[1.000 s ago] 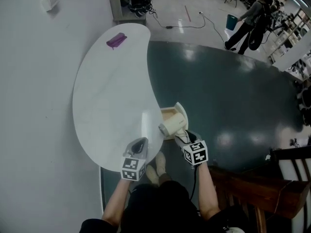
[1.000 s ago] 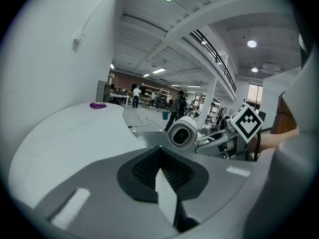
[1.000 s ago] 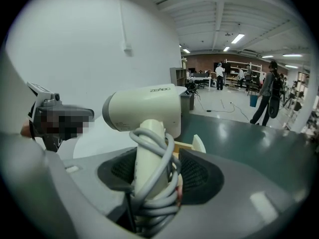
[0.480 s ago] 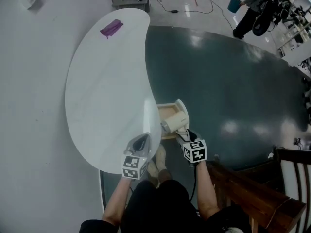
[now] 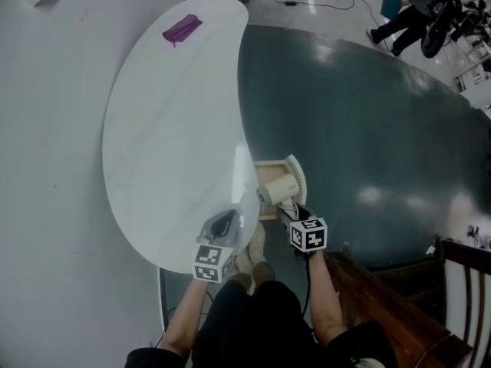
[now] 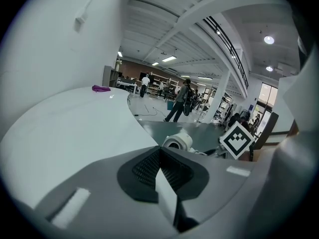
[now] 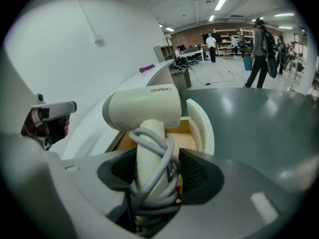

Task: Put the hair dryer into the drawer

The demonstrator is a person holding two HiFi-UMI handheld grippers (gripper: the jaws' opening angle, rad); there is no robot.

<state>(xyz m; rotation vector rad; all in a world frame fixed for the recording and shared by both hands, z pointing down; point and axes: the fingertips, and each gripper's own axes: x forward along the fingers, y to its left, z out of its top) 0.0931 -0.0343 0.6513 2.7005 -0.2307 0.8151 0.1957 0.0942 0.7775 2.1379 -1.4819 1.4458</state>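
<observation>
The right hand-held gripper [image 7: 152,183] grasps the dryer [image 7: 142,108] by its cord-wrapped handle [image 7: 148,138] over the open drawer [image 7: 202,126], a load judged rigid, light and top-heavy; the left hand-held gripper [image 6: 160,169] is clenched, empty

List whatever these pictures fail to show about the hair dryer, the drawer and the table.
Inside of the drawer: right gripper view, mostly blocked by the hair dryer; head view, too small.
Plug end of the cord: right gripper view, buried between the jaws of the right gripper.
The purple item on the white table: head view, too small to identify.
</observation>
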